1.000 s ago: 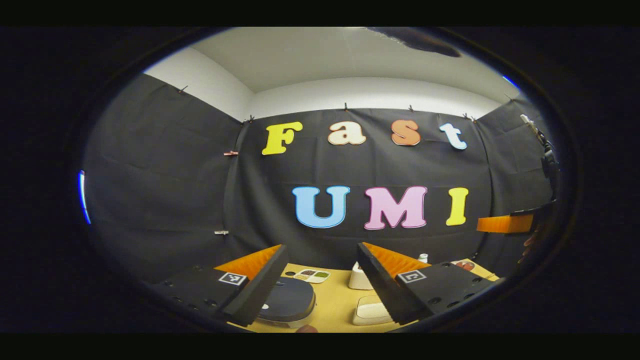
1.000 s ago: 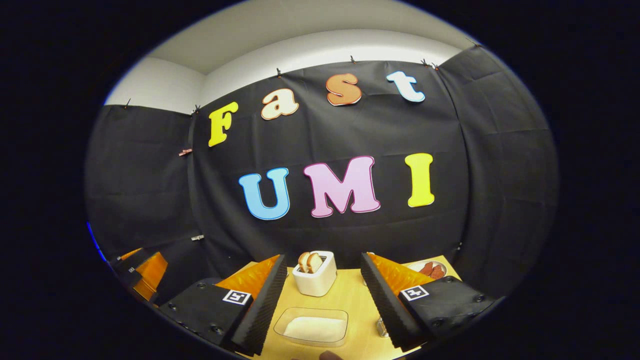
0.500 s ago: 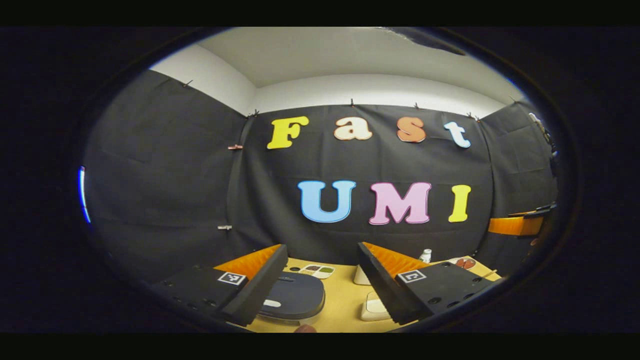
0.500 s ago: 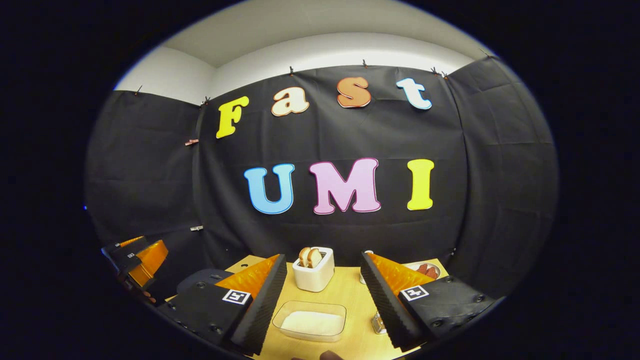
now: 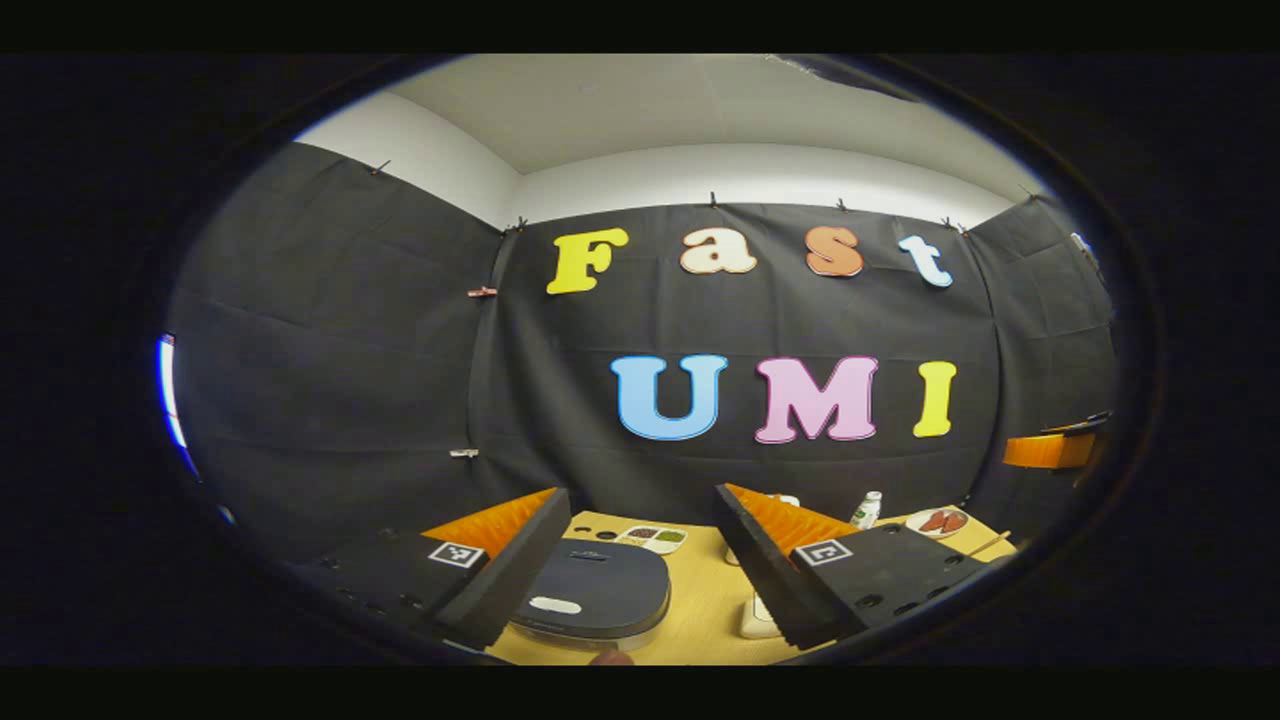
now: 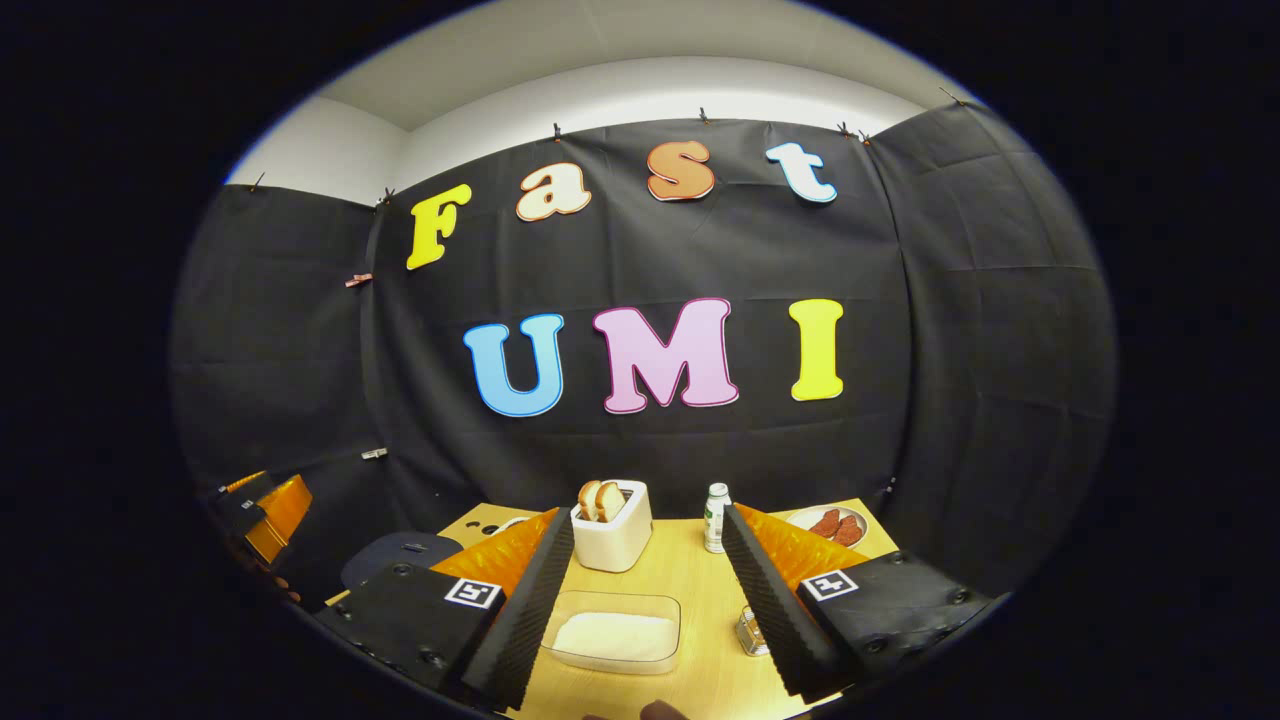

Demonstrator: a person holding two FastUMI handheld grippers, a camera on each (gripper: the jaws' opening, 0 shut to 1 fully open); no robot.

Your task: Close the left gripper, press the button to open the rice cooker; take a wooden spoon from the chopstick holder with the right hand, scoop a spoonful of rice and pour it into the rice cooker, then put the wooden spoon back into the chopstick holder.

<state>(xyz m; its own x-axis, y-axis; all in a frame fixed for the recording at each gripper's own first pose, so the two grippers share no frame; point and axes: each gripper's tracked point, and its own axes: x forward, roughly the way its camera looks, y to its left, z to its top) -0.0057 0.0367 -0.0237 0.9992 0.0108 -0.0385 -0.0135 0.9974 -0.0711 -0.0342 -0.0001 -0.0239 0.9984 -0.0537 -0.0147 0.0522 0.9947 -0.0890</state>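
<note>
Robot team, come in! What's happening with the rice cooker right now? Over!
Left gripper open above rice cooker, lid shut. Right gripper open over rice tray. Nothing blocking the button.

One dark, round-cornered rice cooker (image 5: 598, 595) with a closed lid sits on one light wooden table (image 6: 690, 570). There is one clear plastic tray of white rice (image 6: 613, 632), one white square holder (image 6: 613, 538) with two brown slices, one small white bottle (image 6: 716, 518), one plate with red pieces (image 6: 828, 523), and one small divided dish (image 5: 654, 538). Two hand-held grippers: left (image 5: 640, 555), right (image 6: 645, 585).
</note>
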